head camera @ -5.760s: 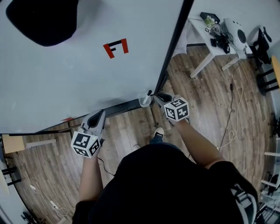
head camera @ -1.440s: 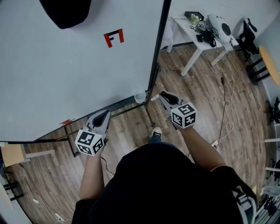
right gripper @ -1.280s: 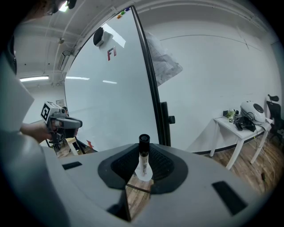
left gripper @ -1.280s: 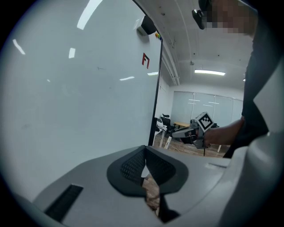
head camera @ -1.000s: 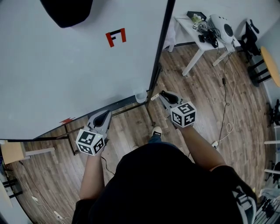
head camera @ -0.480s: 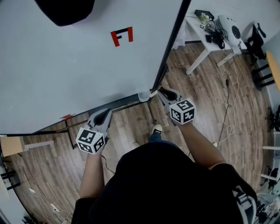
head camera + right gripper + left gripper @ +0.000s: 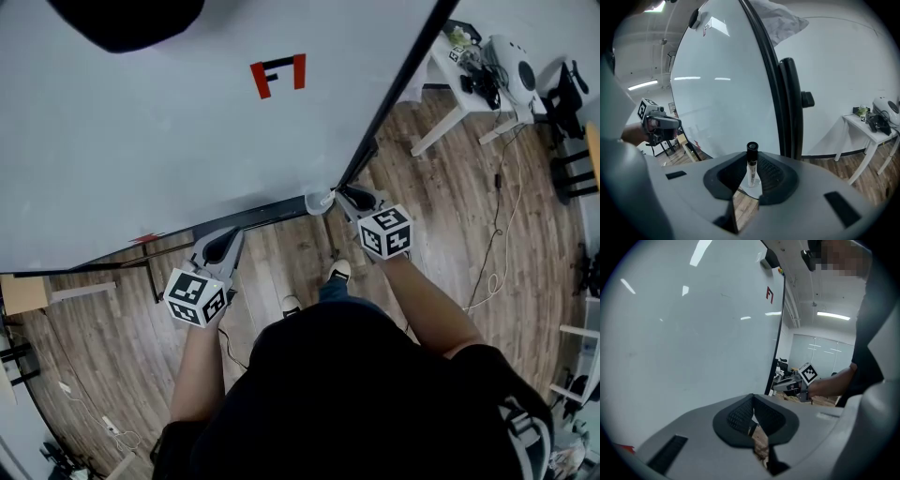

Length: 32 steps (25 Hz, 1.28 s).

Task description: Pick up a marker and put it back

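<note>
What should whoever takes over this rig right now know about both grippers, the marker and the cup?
Right gripper: shut on the white marker with a black cap, held upright, cap up, by the whiteboard's lower right corner.
Left gripper: shut, empty, in front of the whiteboard.
Small pale cup: at the right end of the board's black bottom rail, just beyond the right gripper, below the marker.
Done: the marker is picked up.
Left: lower it into the cup, open the jaws, back away. Whether its lower end is already inside the cup can't be told.
</note>
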Each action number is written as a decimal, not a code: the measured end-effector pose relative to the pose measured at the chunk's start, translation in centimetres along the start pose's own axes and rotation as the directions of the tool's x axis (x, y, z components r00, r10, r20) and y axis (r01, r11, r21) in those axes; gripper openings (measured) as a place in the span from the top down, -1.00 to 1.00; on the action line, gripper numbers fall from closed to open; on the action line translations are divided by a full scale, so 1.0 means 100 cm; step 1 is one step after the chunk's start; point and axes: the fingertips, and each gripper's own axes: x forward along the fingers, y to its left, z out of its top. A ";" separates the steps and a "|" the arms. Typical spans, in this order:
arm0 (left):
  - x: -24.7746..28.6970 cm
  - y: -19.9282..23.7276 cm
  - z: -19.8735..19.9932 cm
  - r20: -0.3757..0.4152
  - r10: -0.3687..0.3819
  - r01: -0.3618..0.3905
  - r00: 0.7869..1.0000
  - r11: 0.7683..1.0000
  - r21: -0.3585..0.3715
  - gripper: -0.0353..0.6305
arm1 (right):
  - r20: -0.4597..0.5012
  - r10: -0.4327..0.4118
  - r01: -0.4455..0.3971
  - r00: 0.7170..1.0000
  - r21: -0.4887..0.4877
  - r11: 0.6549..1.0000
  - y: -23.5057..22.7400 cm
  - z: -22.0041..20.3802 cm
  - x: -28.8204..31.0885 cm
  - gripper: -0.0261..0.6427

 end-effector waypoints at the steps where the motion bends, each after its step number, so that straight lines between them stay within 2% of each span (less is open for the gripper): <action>1: 0.000 0.001 -0.001 -0.002 0.004 -0.004 1.000 1.000 -0.004 0.86 | -0.008 0.005 -0.005 1.000 0.000 1.000 0.000 -0.003 0.004 0.74; 17: 0.007 0.013 -0.015 -0.035 0.044 -0.046 0.998 0.998 -0.048 0.86 | -0.111 0.056 -0.058 0.992 -0.019 0.998 -0.005 -0.047 0.054 0.74; 32: 0.001 0.012 -0.020 -0.035 0.060 -0.062 0.998 0.996 -0.064 0.86 | -0.129 0.048 -0.055 0.991 -0.052 0.997 -0.006 -0.050 0.067 0.72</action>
